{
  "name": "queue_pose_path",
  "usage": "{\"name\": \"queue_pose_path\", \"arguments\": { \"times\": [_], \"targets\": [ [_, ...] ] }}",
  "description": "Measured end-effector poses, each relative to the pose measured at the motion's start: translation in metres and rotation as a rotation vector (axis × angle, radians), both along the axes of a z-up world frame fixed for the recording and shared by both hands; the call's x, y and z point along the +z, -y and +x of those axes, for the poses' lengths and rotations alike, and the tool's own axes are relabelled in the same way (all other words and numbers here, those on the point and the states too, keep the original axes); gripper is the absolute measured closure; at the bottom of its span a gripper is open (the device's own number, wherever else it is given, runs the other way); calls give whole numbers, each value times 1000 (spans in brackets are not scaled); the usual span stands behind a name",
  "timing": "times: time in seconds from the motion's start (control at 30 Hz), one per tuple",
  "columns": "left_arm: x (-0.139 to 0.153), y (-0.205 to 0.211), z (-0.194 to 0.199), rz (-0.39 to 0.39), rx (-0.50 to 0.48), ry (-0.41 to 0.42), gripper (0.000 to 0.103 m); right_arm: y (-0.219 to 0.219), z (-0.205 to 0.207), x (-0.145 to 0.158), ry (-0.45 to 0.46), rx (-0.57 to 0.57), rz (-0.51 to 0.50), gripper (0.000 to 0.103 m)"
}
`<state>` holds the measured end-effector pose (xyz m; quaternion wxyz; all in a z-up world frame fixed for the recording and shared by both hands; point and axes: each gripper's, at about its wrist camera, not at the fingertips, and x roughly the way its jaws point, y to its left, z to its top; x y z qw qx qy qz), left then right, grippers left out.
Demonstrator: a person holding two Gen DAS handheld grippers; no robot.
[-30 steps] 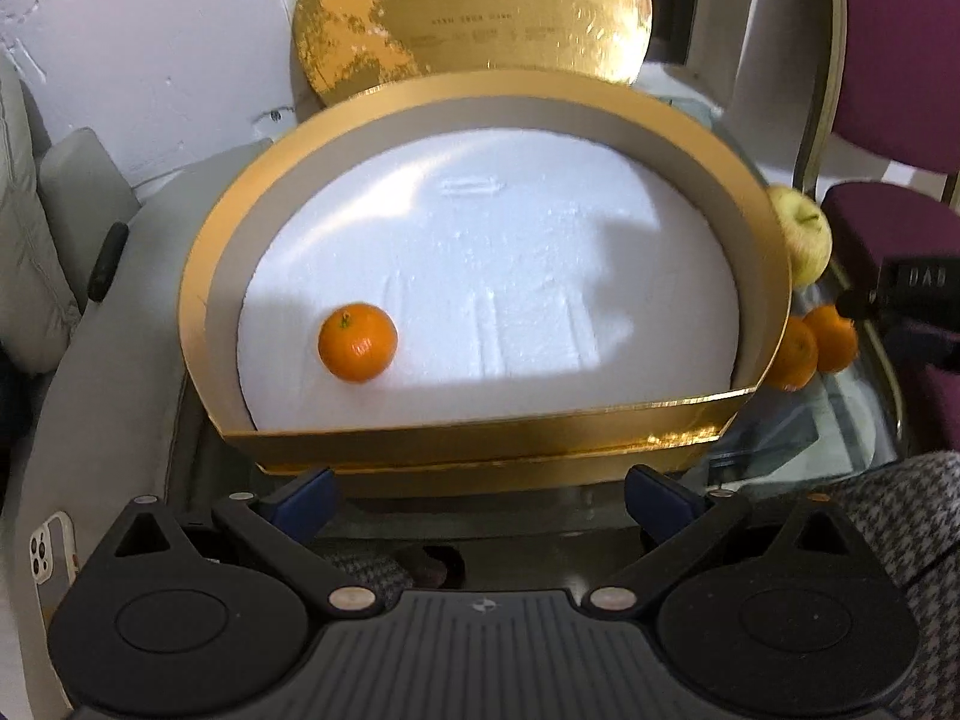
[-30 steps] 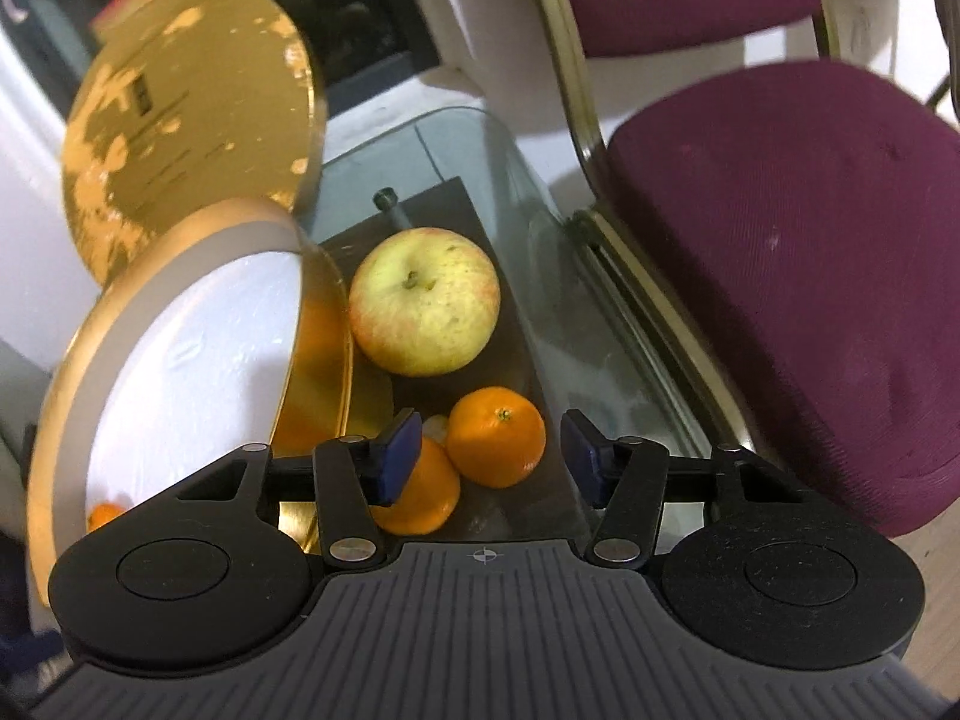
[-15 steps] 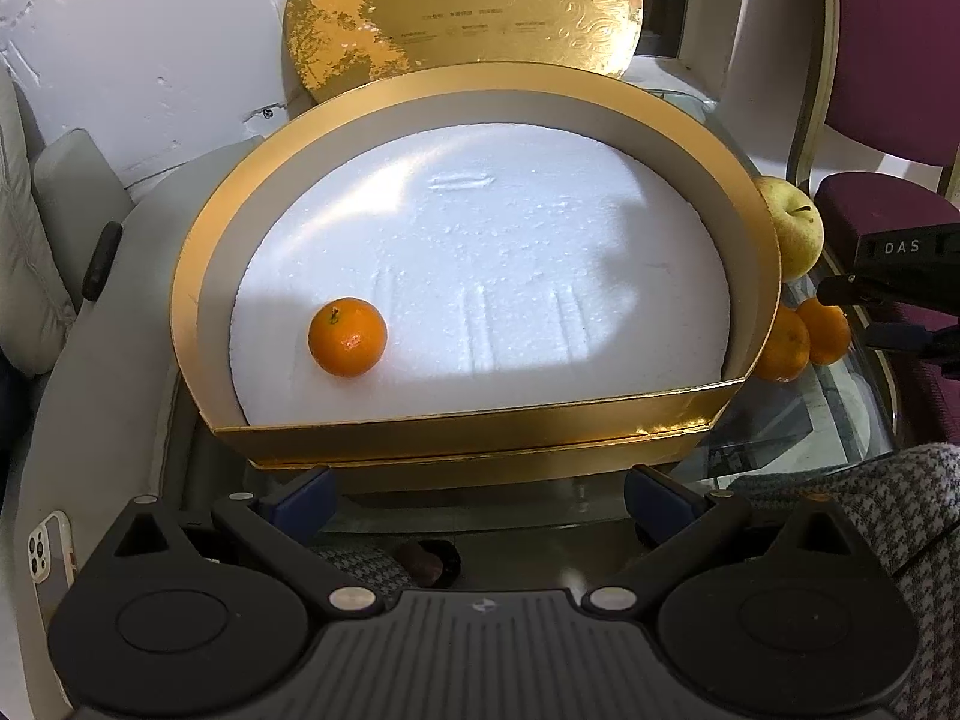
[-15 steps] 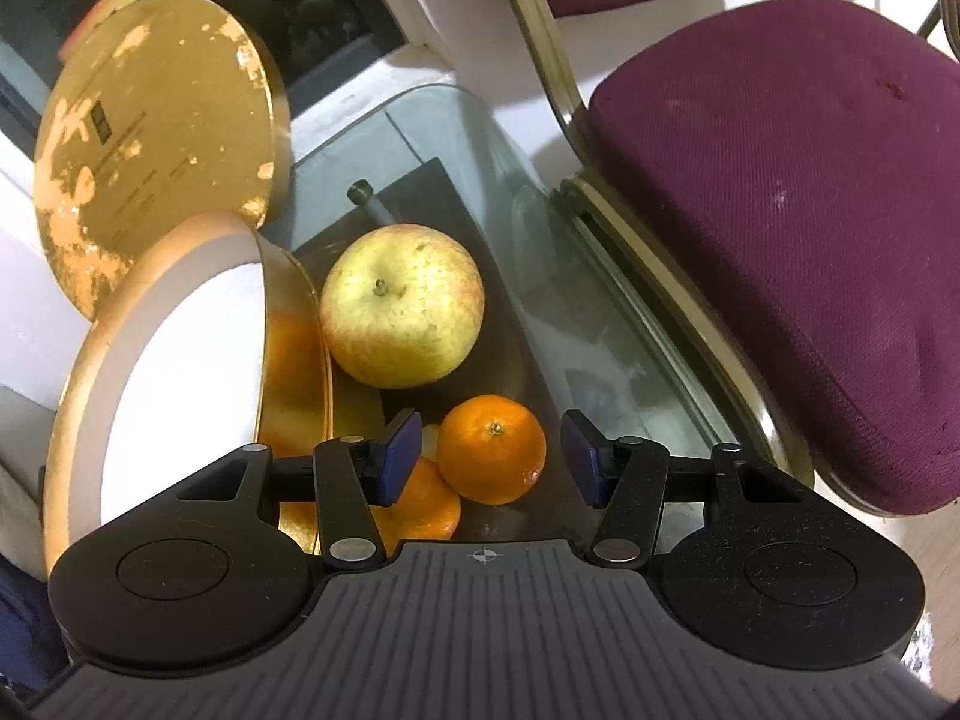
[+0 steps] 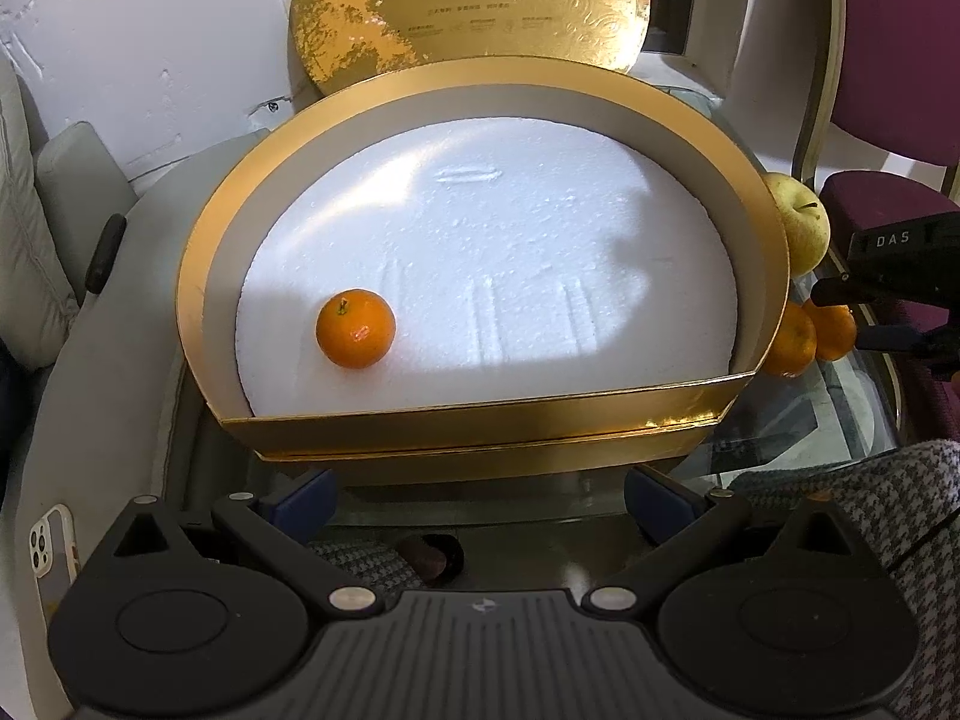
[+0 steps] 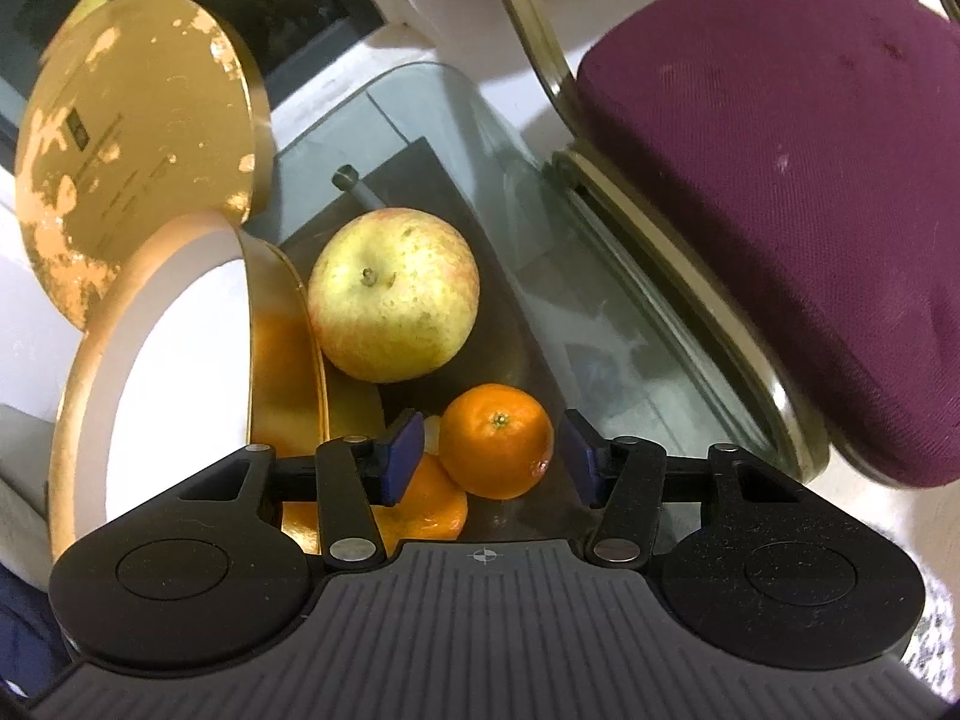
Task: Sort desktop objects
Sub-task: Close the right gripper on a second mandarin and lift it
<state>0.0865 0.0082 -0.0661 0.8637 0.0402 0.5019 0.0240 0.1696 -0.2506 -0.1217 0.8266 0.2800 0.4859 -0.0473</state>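
Tangerine [image 6: 497,441] between closing right gripper [image 6: 491,457] pads (neither touching yet), beside apple [image 6: 393,294].

Maroon chair [image 6: 780,180] beside glass table [image 6: 456,120]

The letters "DAS" stand in white on the right gripper [image 5: 888,324]. The gold lid [image 5: 468,6], beyond the left gripper [image 5: 480,495], carries print too small to read.

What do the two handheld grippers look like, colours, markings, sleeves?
Both match: the left gripper and right gripper have matte black bodies with ribbed grey centres, round side discs, silver pivot pins and dark blue pads on the jaws. White "DAS" lettering marks the right one. A houndstooth sleeve shows.
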Motion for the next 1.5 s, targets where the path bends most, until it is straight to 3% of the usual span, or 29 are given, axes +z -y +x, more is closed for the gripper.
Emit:
{"name": "queue_pose_path", "arguments": {
  "times": [0.2, 0.47, 0.77, 1.13, 1.5],
  "targets": [
    [0, -1, 0, -1, -4, -2, 1, 1, 3, -2, -20, -16, 2, 54],
    [0, -3, 0, -5, -4, -4, 1, 3, 10, -7, -57, -27, 25, 54],
    [-2, -9, 0, -21, 8, -5, 1, -3, 10, -5, -44, -14, -35, 59],
    [0, -23, -3, -57, 30, 6, 1, -4, 6, -1, -40, -35, -36, 60],
    [13, -59, -13, -110, 96, 56, 1, -17, -6, 39, 21, -25, -86, 60]
  ]
}}
